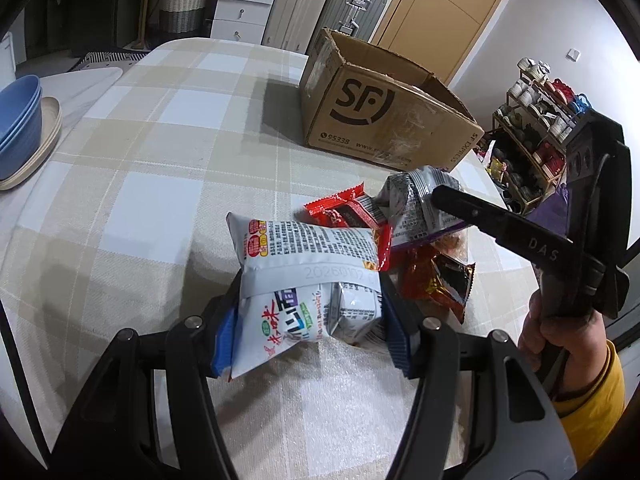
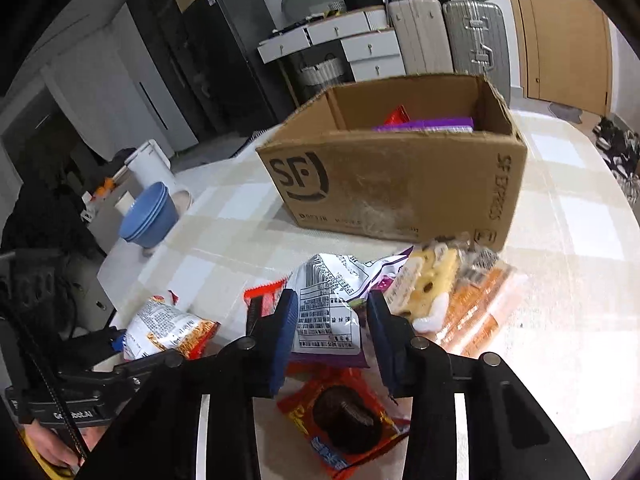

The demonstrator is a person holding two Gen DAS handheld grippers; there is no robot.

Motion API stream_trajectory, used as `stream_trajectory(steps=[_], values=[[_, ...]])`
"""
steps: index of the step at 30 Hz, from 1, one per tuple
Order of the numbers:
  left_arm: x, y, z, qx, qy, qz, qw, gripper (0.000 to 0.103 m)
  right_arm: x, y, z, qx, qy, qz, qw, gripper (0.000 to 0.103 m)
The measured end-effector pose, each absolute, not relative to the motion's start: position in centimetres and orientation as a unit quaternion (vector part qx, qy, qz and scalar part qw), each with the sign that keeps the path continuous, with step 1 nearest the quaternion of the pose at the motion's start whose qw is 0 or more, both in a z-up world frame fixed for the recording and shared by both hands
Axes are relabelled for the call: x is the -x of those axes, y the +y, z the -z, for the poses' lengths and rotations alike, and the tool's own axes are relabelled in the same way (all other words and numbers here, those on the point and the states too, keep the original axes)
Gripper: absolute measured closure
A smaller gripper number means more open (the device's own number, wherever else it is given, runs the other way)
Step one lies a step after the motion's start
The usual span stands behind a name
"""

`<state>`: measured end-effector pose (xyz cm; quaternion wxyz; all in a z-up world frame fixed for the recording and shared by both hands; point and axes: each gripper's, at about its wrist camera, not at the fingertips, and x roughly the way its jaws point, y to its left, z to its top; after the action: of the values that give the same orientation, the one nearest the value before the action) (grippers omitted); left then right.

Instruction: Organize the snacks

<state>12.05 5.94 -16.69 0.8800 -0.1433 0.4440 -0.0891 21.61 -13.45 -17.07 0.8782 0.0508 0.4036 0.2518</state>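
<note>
My left gripper (image 1: 308, 312) is shut on a white instant-noodle packet (image 1: 312, 264), its blue pads pressing both sides just above the checked tablecloth. My right gripper (image 2: 334, 328) is shut on a silver-and-purple snack bag (image 2: 324, 292), which is lifted off the pile. Under it lies a red chocolate-pie packet (image 2: 344, 416). To its right are a yellow cheese-bread packet (image 2: 428, 280) and orange packets (image 2: 476, 308). A small red packet (image 1: 344, 212) lies behind the noodles. The open cardboard box (image 2: 400, 184) stands beyond the pile and holds a purple packet (image 2: 424, 125) and a red one.
Stacked blue bowls (image 1: 18, 112) rest on a beige plate at the table's left edge, with a white kettle (image 2: 150, 164) behind them. A shelf of cups (image 1: 536, 120) stands past the table's right edge. Drawers and suitcases line the back wall.
</note>
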Motion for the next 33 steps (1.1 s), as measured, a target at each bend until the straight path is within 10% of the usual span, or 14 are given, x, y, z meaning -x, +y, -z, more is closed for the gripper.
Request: stream_trajectory(steps=[6, 11, 33], values=[[-11.4, 5.7, 16.5, 0.141, 0.441, 0.091, 0.882, 0.045, -21.8, -13.9, 17.7, -0.050, 0.420, -0.243, 0.873, 0.064], [-11.2, 5.6, 16.8, 0.142, 0.444, 0.094, 0.879, 0.045, -22.4, -13.1, 17.5, -0.061, 0.432, -0.262, 0.861, 0.013], [-11.8, 6.9, 18.5, 0.165, 0.457, 0.108, 0.867, 0.045, -23.8, -9.6, 18.3, 0.042, 0.440, -0.196, 0.875, 0.039]])
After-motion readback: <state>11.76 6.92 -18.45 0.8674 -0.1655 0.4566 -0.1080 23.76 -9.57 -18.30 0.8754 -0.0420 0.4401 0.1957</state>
